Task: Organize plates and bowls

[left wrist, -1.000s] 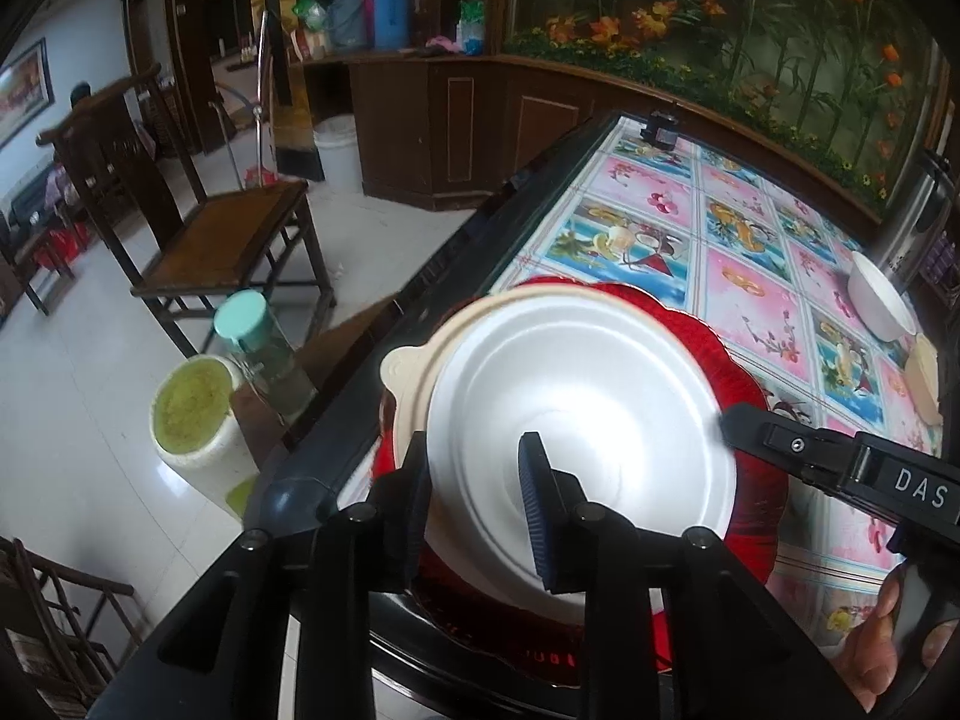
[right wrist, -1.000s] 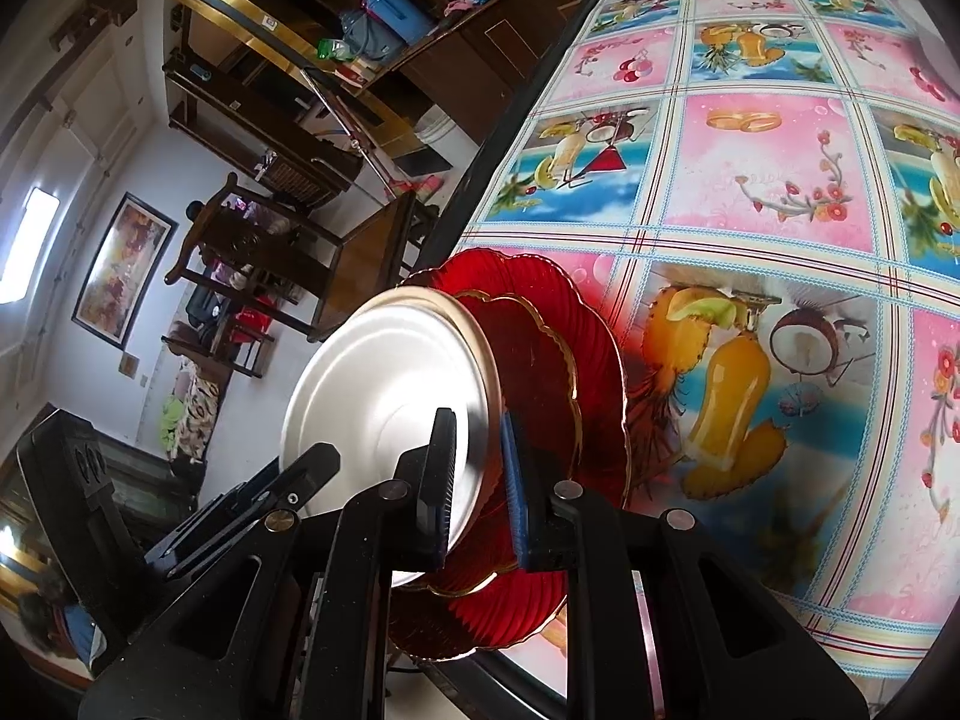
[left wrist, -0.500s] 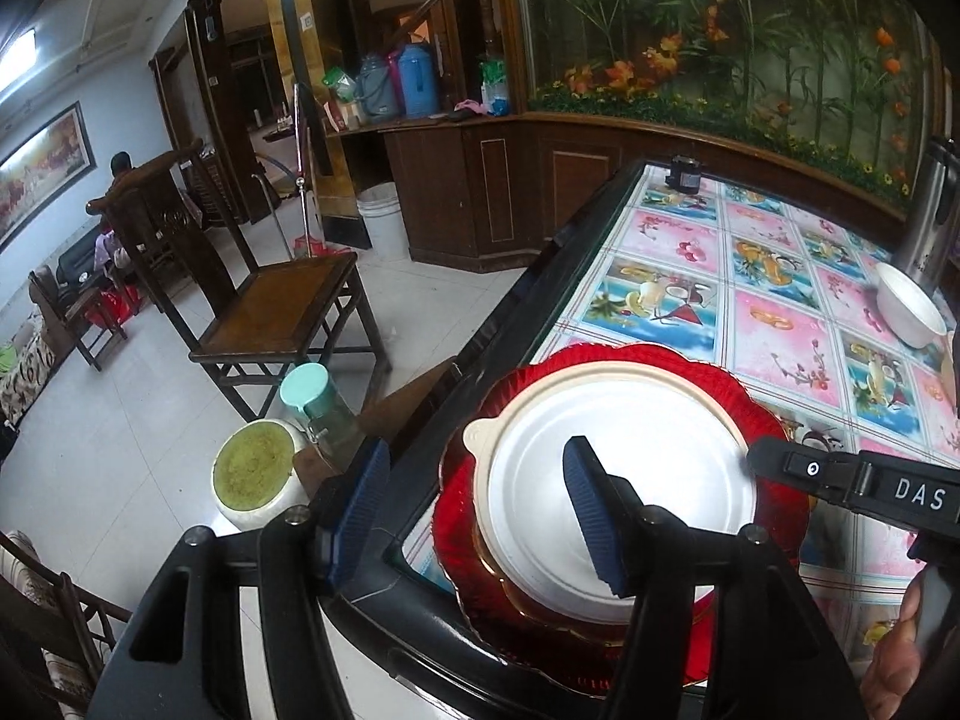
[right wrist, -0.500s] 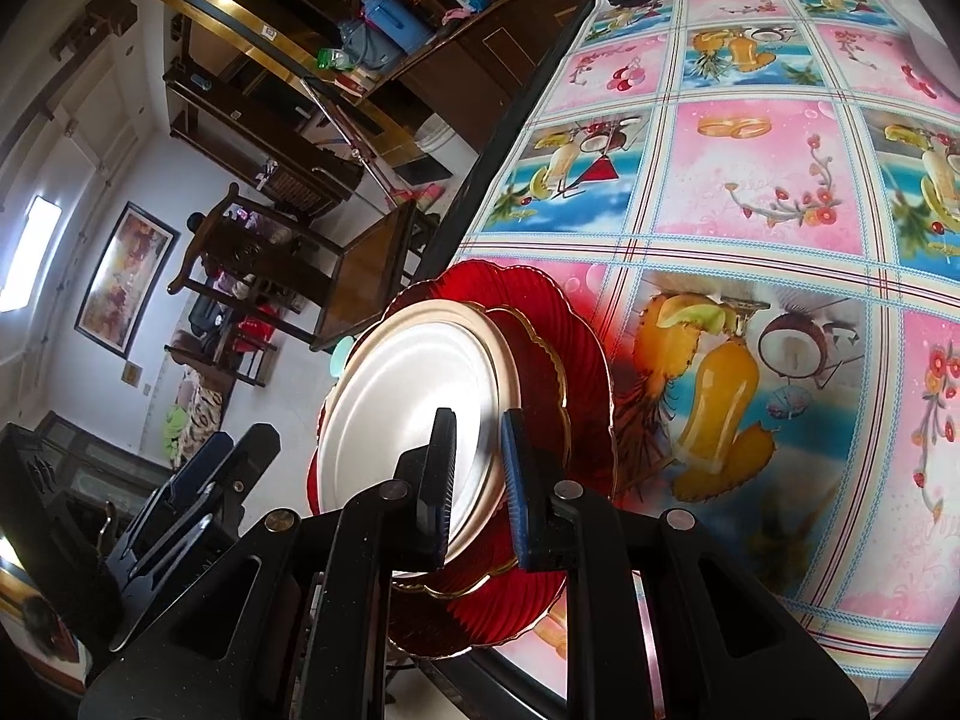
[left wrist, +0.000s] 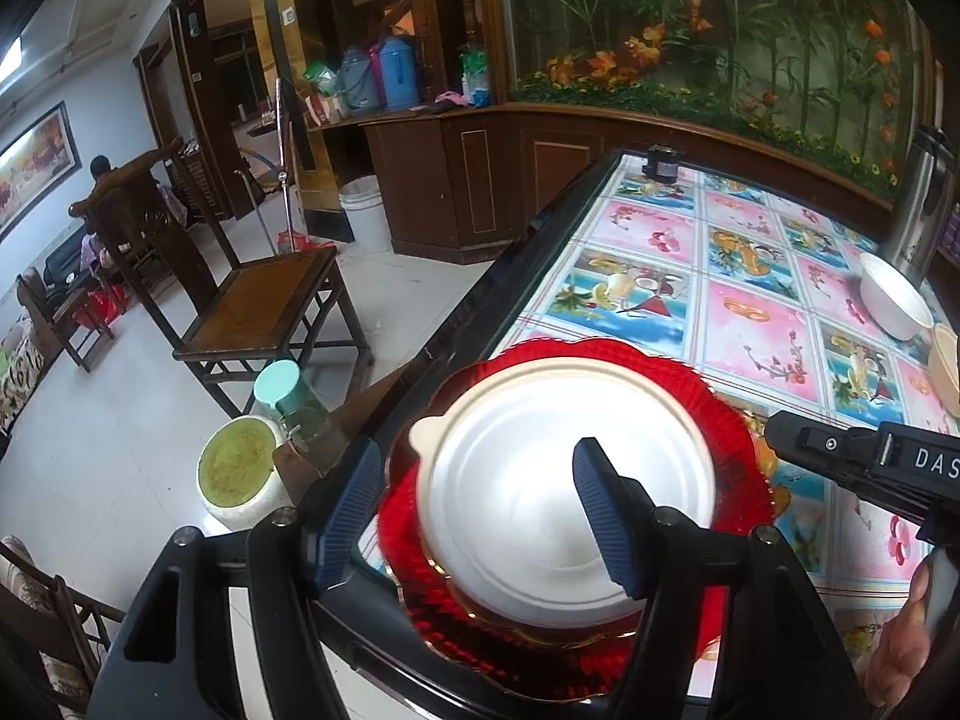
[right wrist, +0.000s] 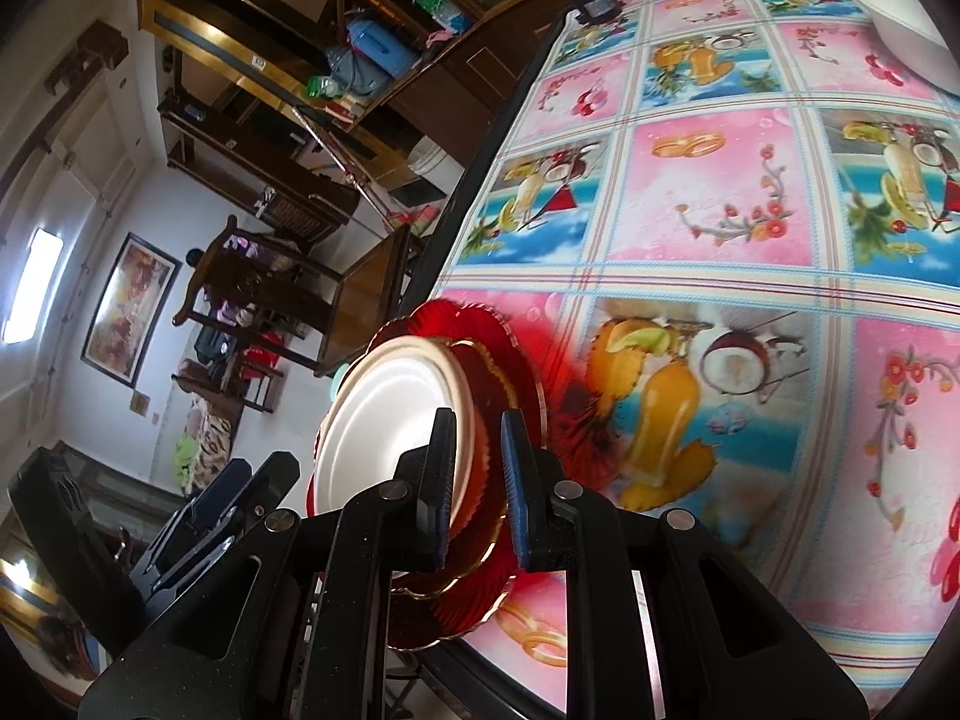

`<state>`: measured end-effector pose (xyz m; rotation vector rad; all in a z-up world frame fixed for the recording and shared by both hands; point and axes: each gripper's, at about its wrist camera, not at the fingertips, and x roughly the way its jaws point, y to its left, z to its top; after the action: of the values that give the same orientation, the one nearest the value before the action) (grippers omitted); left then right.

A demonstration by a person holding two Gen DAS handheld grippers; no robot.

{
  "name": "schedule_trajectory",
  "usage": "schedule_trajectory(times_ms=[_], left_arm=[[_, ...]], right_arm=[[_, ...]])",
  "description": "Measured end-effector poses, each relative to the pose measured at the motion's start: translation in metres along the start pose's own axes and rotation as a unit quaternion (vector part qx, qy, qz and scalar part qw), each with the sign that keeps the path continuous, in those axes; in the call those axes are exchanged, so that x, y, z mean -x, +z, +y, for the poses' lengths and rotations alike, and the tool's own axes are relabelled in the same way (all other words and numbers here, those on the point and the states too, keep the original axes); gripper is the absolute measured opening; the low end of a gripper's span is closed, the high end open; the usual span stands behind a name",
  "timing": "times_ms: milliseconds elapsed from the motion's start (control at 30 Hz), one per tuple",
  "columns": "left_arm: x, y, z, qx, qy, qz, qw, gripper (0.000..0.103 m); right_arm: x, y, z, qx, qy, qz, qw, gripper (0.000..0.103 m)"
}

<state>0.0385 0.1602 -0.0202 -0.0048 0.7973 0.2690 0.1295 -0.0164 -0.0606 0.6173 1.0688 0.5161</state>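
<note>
- Plates first, from the left wrist view: one white plate point(left wrist: 570, 492) with a small tab handle lies on top of the red scalloped plates point(left wrist: 741, 450), the pile sitting at the near corner of the surface point(left wrist: 750, 312) and overhanging its dark edge.
- In this view the red glass reads as at least one plate, perhaps two; I cannot separate them here.
- The left tool point(left wrist: 480, 516) hovers over the pile with its jaws spread wide, holding nothing.
- Far off on the right of the surface stand one white bowl point(left wrist: 894, 297) and, just beside it, the edge of one cream bowl point(left wrist: 945, 366), well apart from the pile.
- From the right wrist view: the right tool point(right wrist: 477, 480) has its jaws pinched on the rim of the pile, one jaw on the white plate point(right wrist: 390, 414), the other behind the red scalloped plates point(right wrist: 516, 372).
- Here two gold-trimmed red rims show, so I count two red plates and one white plate, three in all.
- One white bowl point(right wrist: 900, 12) shows at the top right corner; the cream one is out of frame.
- My judgement: the plates look gathered into one pile, though held tilted at the corner and not yet set down flat; the two bowls are not yet nested, so roughly half remains.
</note>
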Motion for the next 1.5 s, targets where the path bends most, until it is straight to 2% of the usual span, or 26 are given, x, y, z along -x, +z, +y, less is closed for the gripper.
schedule_trajectory(times_ms=[367,733,933,1300,1500], left_arm=[[0.007,0.011,-0.051,-0.044,-0.010,-0.006,0.9990,0.070],[0.011,0.024,-0.128,-0.103,-0.041,-0.008,0.9938,0.070],[0.010,0.029,-0.172,-0.134,-0.059,-0.002,0.9893,0.070],[-0.009,0.045,-0.250,-0.182,-0.081,0.014,0.9799,0.070],[-0.041,0.072,-0.286,-0.164,-0.114,0.054,0.9784,0.070]], right_arm=[[0.027,0.013,-0.039,-0.035,0.010,-0.023,0.999,0.016],[0.069,0.031,-0.089,-0.068,0.005,-0.055,0.996,0.016],[0.097,0.044,-0.117,-0.076,-0.015,-0.077,0.994,0.016],[0.140,0.065,-0.170,-0.083,-0.053,-0.112,0.989,0.016],[0.166,0.071,-0.209,-0.112,-0.066,-0.140,0.982,0.015]])
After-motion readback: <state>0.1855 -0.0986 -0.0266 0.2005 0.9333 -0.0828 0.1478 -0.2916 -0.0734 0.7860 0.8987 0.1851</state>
